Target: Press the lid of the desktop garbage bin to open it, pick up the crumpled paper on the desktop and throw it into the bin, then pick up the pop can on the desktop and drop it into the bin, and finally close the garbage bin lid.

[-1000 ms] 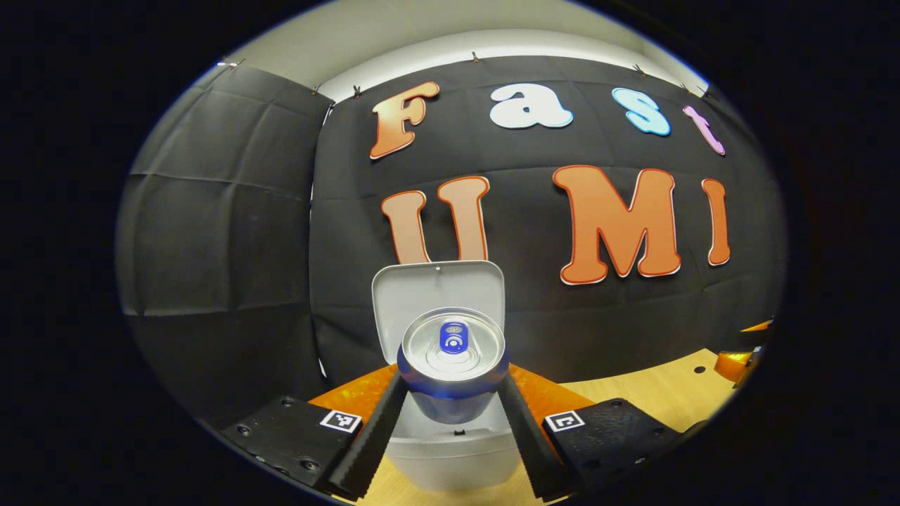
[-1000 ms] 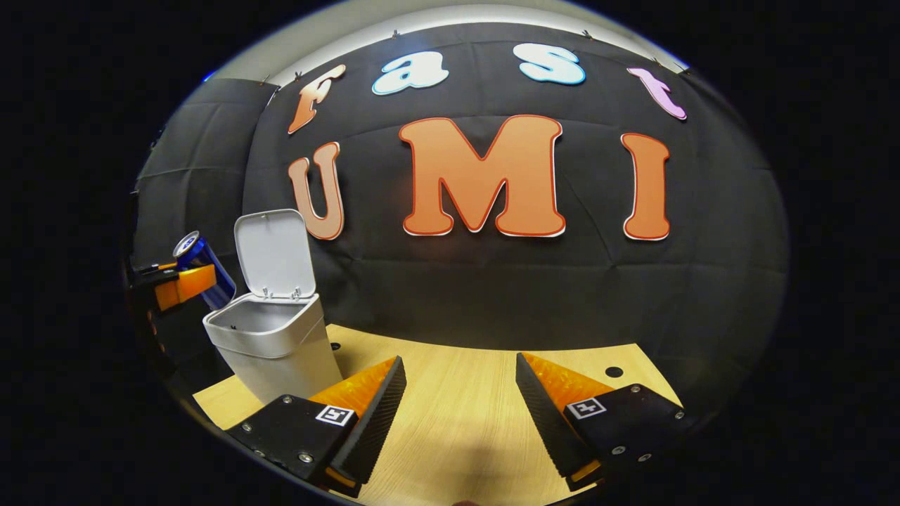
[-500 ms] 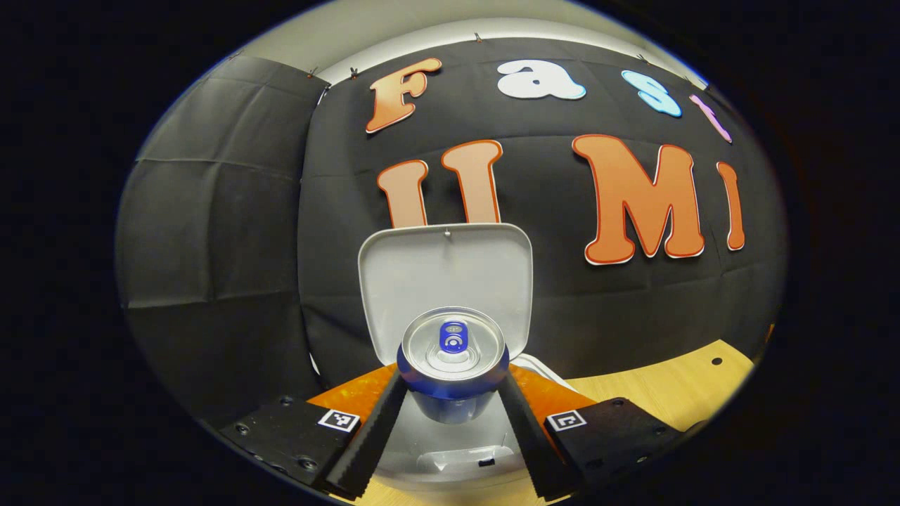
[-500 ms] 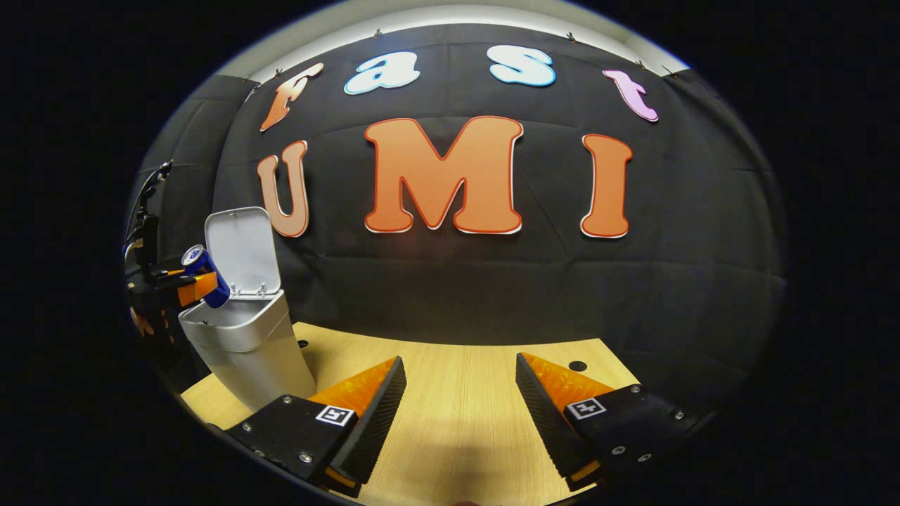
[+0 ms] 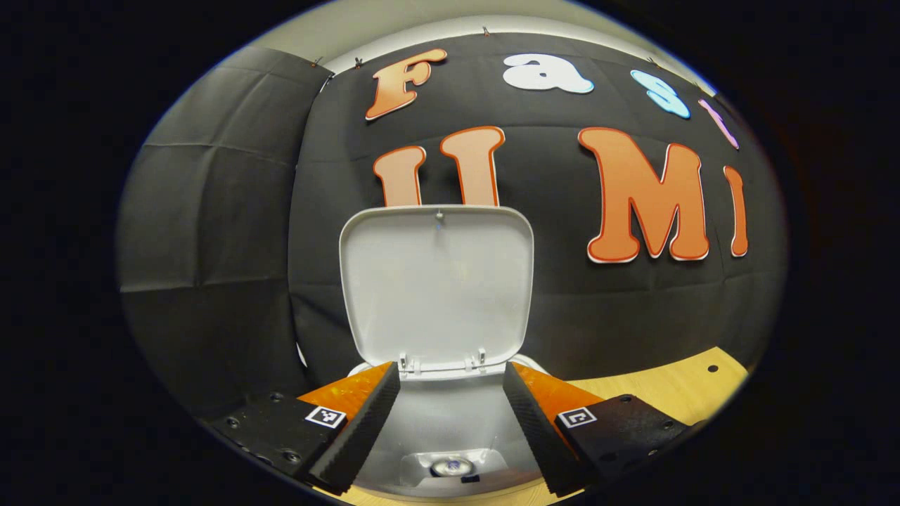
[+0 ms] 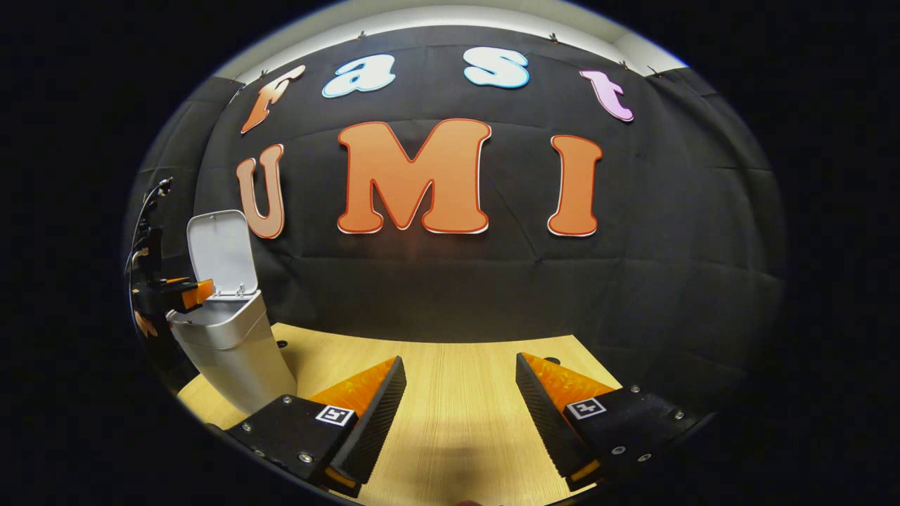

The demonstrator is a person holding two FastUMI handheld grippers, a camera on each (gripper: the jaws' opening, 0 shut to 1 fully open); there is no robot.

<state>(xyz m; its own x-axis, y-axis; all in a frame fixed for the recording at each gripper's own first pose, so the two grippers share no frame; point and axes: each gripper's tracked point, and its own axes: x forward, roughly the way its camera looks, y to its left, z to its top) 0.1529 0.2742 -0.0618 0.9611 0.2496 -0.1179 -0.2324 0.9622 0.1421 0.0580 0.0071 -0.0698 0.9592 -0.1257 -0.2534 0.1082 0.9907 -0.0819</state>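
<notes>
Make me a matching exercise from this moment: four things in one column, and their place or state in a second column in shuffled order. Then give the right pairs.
Things:
1. bin lid
2. pop can
3. left gripper
4. right gripper

States or places:
A. open, over the bare wooden desktop, away from the bin
B. lying down inside the garbage bin
C. standing upright, swung open
D. open and holding nothing, over the bin's mouth

Pairs: 1-C, 2-B, 3-D, 4-A
</notes>
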